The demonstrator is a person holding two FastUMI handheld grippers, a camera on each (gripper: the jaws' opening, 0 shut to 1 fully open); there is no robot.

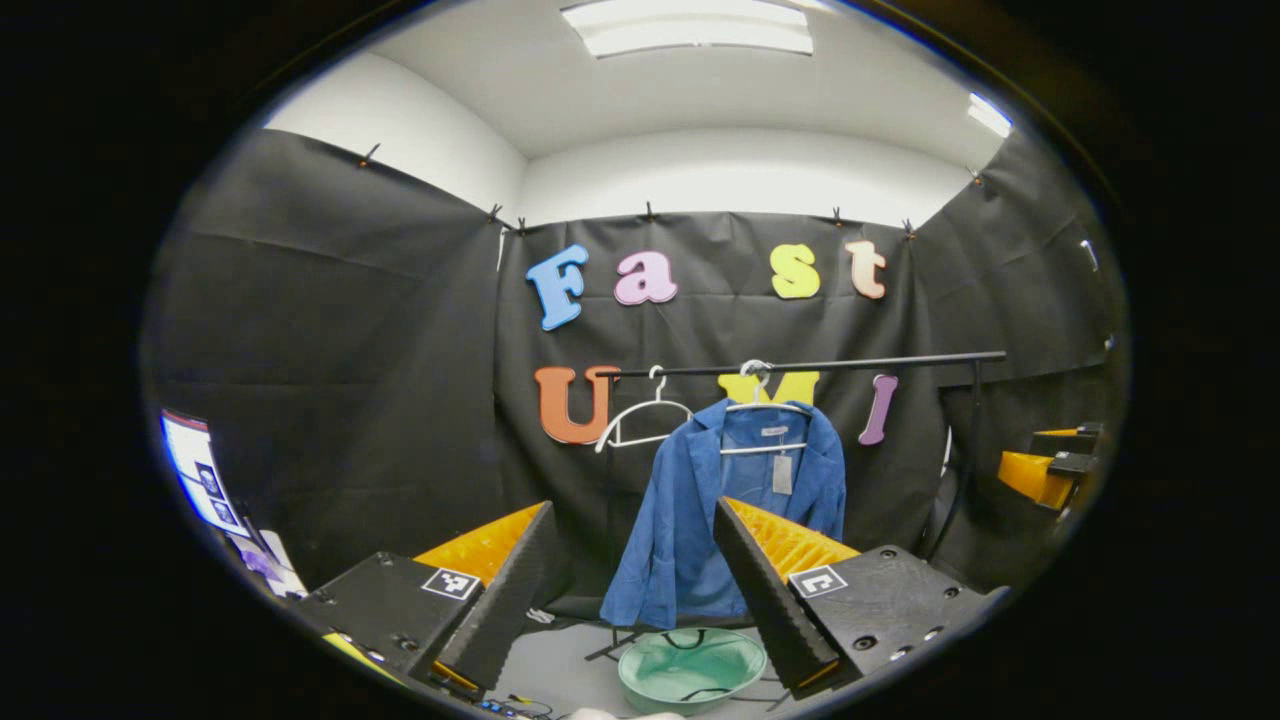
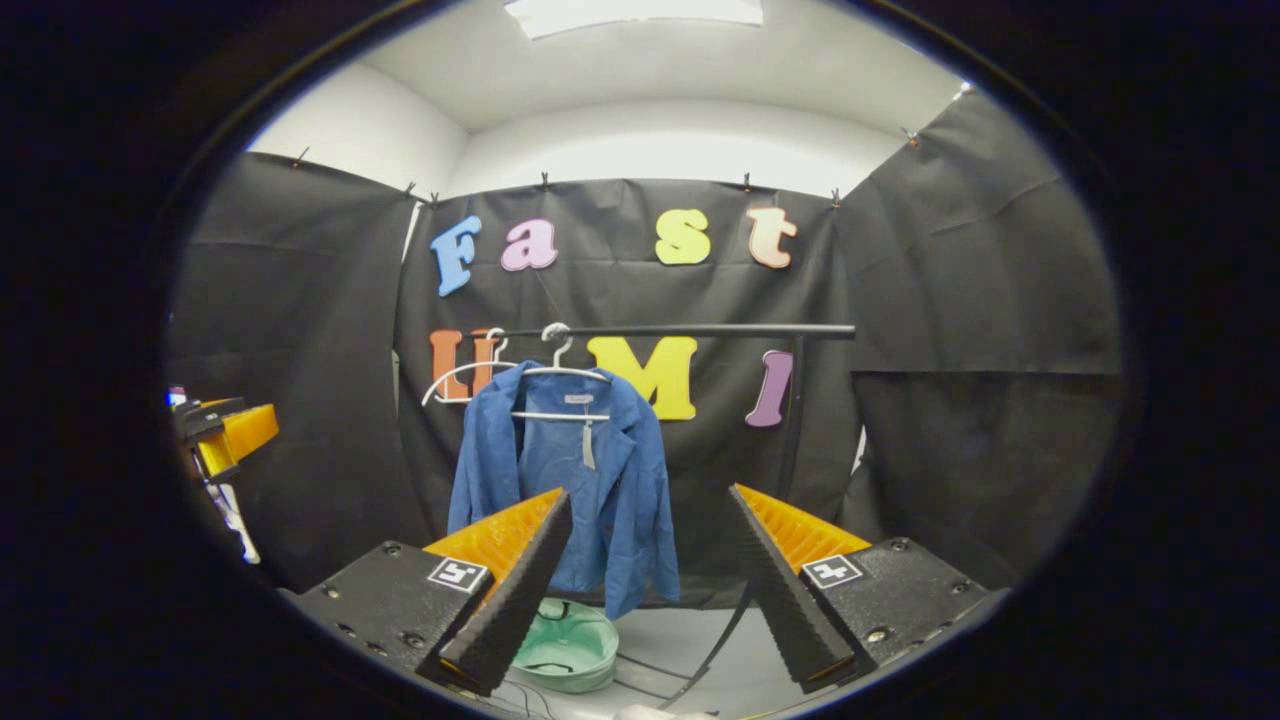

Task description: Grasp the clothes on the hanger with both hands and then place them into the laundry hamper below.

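Your left tool [image 1: 632,600] and right tool [image 2: 650,590] both gape open, blue jacket [image 1: 700,510] hanging at twelve o'clock above the green hamper [image 1: 690,668].

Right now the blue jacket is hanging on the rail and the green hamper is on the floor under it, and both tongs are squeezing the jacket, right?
Not quite. The blue jacket hangs on the rail over the green hamper, but the left tongs and right tongs are open and away from it, as both gripper views show.
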